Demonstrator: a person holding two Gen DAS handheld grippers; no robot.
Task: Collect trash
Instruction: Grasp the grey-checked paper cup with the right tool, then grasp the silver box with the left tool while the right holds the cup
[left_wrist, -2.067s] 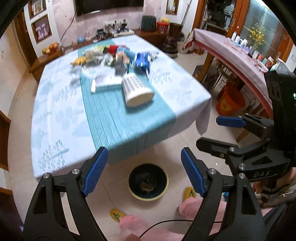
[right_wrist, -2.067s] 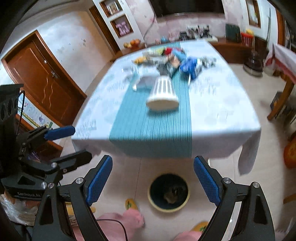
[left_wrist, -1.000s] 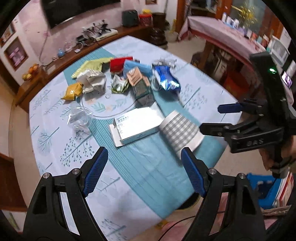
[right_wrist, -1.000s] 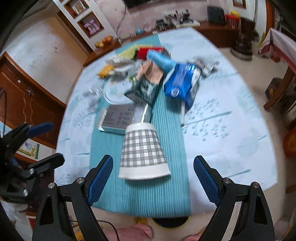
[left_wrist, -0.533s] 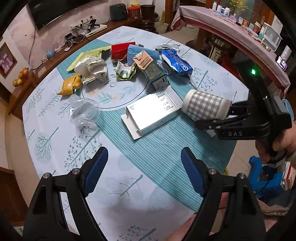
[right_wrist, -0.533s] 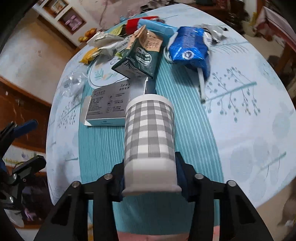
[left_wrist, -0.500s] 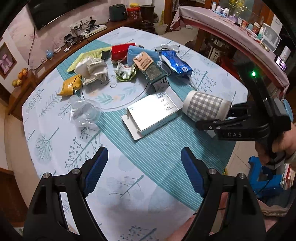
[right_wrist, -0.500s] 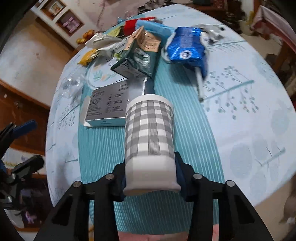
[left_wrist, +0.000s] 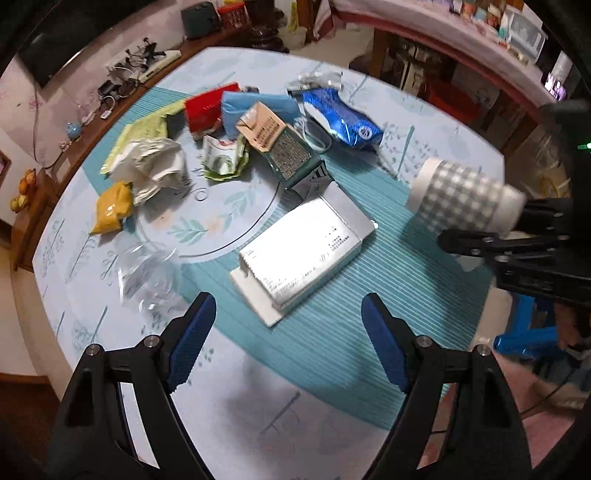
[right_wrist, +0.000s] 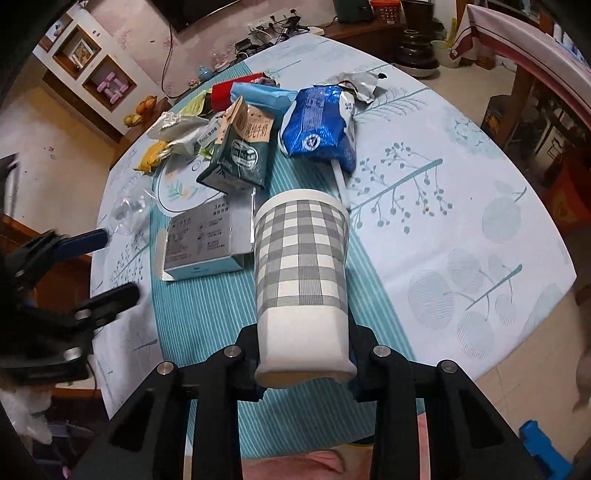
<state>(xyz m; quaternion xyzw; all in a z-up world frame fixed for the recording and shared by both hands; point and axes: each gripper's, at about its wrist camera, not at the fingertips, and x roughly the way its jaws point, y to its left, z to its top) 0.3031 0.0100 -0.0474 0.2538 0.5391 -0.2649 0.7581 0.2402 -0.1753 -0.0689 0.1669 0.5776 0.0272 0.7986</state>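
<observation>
A grey-and-white checked paper cup (right_wrist: 301, 280) lies on its side between the fingers of my right gripper (right_wrist: 304, 358), which is shut on its wide end, raised above the teal runner (right_wrist: 207, 317). The same cup (left_wrist: 461, 197) shows at the right of the left wrist view. My left gripper (left_wrist: 286, 343) hangs open over the table's near side, nothing between its blue pads. Trash lies in a heap: a silver carton box (left_wrist: 306, 251), a green milk carton (right_wrist: 238, 151), a blue foil bag (right_wrist: 319, 125), crumpled white paper (left_wrist: 155, 168), a yellow wrapper (left_wrist: 112, 206), clear plastic (left_wrist: 147, 273).
The round table (right_wrist: 461, 229) carries a pale leaf-print cloth. A red packet (left_wrist: 205, 109) and a light blue pack (left_wrist: 255, 105) lie at the heap's far side. A sideboard with cables (left_wrist: 140, 70) stands behind; a blue stool (left_wrist: 528, 332) sits on the floor at right.
Earlier both grippers were open, away from the table, above a floor bin. They moved over the table; the right gripper shut on the checked cup and has since lifted it slightly.
</observation>
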